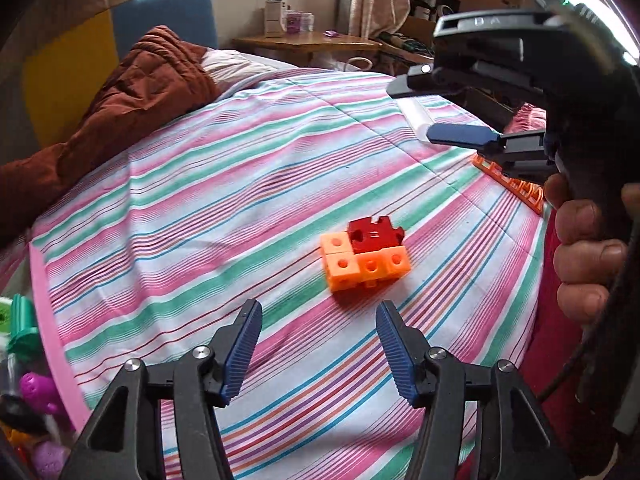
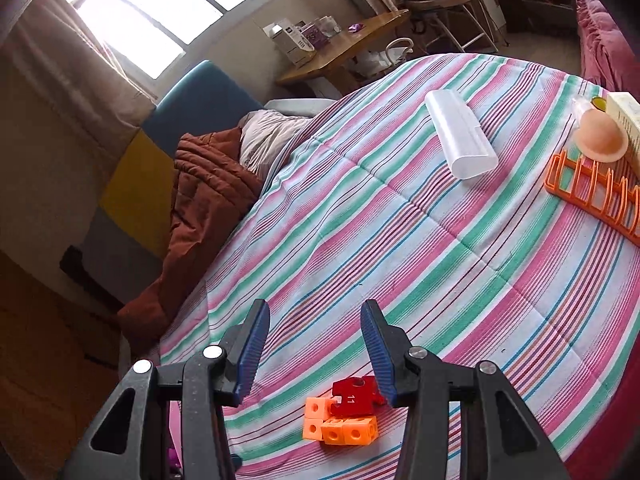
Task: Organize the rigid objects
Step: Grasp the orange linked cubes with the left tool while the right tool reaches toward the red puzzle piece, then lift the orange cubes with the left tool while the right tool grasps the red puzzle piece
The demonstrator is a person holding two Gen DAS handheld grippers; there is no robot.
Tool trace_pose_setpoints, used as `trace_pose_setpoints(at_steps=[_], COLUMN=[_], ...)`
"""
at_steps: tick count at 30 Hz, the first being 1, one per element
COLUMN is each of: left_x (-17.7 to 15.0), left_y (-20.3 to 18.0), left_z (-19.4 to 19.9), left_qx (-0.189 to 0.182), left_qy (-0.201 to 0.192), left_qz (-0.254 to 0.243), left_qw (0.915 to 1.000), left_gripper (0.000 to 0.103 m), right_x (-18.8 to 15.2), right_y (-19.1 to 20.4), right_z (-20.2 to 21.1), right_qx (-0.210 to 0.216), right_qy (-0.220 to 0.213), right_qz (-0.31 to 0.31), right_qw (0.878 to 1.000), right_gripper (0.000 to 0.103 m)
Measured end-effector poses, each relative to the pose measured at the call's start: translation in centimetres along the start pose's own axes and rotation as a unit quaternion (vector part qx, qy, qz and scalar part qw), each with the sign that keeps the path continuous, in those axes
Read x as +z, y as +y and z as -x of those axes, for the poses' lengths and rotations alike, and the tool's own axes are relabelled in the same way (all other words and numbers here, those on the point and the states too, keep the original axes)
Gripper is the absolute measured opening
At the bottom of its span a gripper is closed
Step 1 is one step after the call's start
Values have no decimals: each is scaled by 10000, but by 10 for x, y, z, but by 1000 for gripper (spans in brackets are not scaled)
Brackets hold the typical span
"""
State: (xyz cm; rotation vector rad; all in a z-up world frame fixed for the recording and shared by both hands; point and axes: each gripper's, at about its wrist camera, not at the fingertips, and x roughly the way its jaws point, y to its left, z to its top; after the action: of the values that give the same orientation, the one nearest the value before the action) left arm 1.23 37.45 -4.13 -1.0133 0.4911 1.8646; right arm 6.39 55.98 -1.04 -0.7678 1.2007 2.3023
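A cluster of orange linking cubes (image 1: 366, 266) with a red puzzle-shaped block (image 1: 375, 234) on top lies on the striped bedspread (image 1: 240, 184). My left gripper (image 1: 318, 332) is open and empty, just short of the cluster. My right gripper (image 1: 416, 112) shows at the upper right of the left wrist view, raised above the bed, open and empty. In the right wrist view the right gripper (image 2: 316, 332) hangs open above the cubes (image 2: 340, 428) and red block (image 2: 354, 396), which is marked 11.
A white plastic case (image 2: 460, 136) lies on the bed farther off. An orange rack (image 2: 592, 192) holds a peach silicone cup (image 2: 600, 136) and a box at the right. A brown quilt (image 1: 132, 92) is bunched at the left. Toys (image 1: 28, 360) sit at the left edge.
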Motion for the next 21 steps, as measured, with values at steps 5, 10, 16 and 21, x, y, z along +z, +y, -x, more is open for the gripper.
trace_pose_setpoints(at_steps=[5,10,16,21], left_x=[16,24,12,-16], left_y=[-16,-16,-8,20], left_z=[-20,-46,-46,-26], left_qx=[-388,-386,-321,-107], left_qy=[39,284,296,196], left_qz=[64,270,314,632], left_qw=[9992,9985,9986,9978], left_gripper=[76,80,62,62], right_x=[2,1,-1,-9], right_y=[-2,0,1,7], right_z=[-6,-9,-13,-35], right_qx=[39,16,-110,-490], right_qy=[147,233,338,875], right_qz=[-68,1,99,353], right_qw=[9999,9997,9993,9943], right_gripper=[47,47,48,48])
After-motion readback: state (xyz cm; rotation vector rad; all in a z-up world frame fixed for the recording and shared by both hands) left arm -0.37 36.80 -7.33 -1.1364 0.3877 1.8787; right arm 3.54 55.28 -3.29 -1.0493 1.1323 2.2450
